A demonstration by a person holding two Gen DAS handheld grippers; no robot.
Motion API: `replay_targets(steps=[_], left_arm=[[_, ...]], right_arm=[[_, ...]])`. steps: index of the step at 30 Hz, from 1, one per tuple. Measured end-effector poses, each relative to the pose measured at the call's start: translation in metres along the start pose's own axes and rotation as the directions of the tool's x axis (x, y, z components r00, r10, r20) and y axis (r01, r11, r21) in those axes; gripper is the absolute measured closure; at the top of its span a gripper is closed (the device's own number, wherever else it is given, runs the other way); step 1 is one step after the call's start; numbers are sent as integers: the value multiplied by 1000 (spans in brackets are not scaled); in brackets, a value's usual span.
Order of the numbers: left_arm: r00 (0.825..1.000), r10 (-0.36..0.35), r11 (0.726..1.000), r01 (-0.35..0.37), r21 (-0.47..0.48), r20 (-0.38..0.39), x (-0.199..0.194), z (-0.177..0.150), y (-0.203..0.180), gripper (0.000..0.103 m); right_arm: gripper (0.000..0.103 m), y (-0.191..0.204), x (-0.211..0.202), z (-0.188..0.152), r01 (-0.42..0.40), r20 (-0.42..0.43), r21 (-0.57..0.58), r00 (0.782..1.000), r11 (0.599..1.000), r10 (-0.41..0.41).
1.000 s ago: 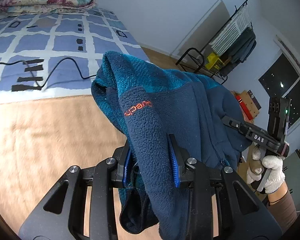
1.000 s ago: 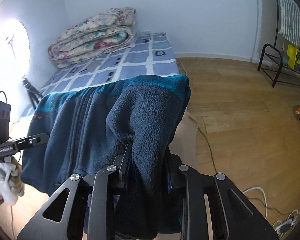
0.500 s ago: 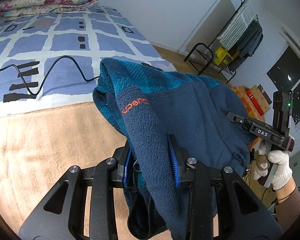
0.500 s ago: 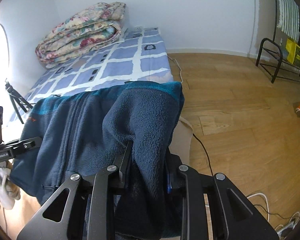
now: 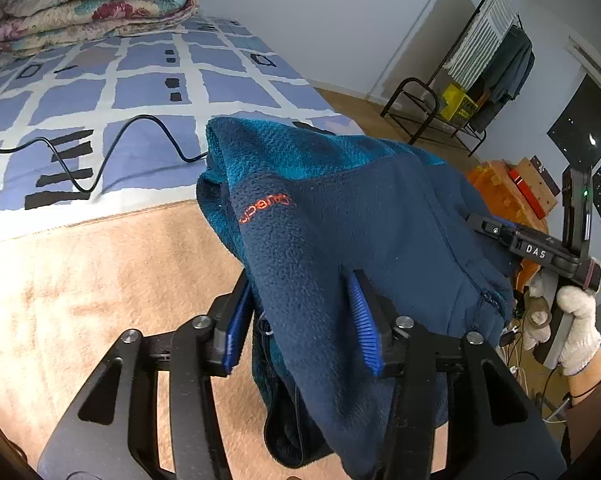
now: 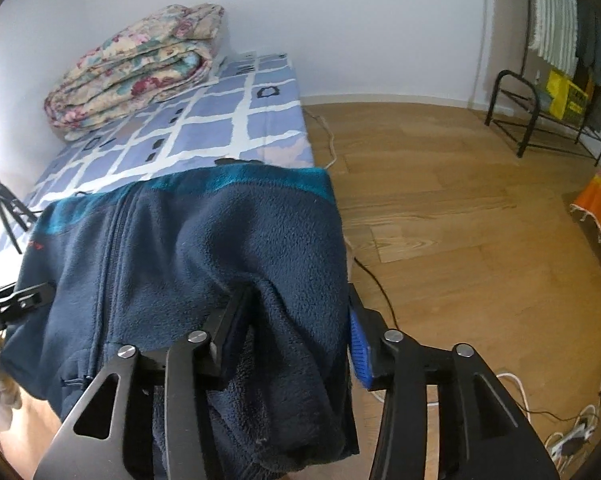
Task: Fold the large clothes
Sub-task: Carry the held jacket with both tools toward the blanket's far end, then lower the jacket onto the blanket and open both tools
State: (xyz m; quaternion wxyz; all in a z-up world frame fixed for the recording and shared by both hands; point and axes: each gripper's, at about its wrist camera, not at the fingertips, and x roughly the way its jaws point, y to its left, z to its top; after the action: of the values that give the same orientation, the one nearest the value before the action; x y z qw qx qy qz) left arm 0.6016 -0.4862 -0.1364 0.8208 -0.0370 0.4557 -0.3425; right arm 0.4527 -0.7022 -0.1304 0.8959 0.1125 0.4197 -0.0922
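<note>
Both the left gripper [image 5: 302, 320] and right gripper [image 6: 290, 334] have just been opening, jaws now spread, the folded fleece jacket [image 5: 340, 216] draped between them over the bed's [image 5: 100, 280] near edge; next, withdraw cleanly

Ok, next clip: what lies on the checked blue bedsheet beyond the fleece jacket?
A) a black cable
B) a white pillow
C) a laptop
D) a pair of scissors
A: in the left wrist view a black cable snakes across the blue checked sheet, behind the fleece jacket.
</note>
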Motion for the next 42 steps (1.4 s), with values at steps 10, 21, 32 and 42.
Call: replay_targets(steps=[10, 21, 32, 42], left_arm=[[998, 26, 996, -31, 89, 54, -47, -15, -18, 50], [991, 18, 986, -40, 160, 131, -127, -50, -58, 50], [977, 27, 978, -69, 196, 209, -238, -88, -84, 48], [953, 50, 968, -120, 221, 299, -351, -144, -114, 30]], right_arm=[[53, 17, -33, -1, 18, 53, 5, 998, 1000, -18], [53, 50, -97, -27, 8, 106, -2, 994, 1000, -8], [53, 86, -184, -53, -2, 174, -15, 985, 1000, 4], [42, 131, -282, -100, 9, 215, -52, 977, 999, 2]])
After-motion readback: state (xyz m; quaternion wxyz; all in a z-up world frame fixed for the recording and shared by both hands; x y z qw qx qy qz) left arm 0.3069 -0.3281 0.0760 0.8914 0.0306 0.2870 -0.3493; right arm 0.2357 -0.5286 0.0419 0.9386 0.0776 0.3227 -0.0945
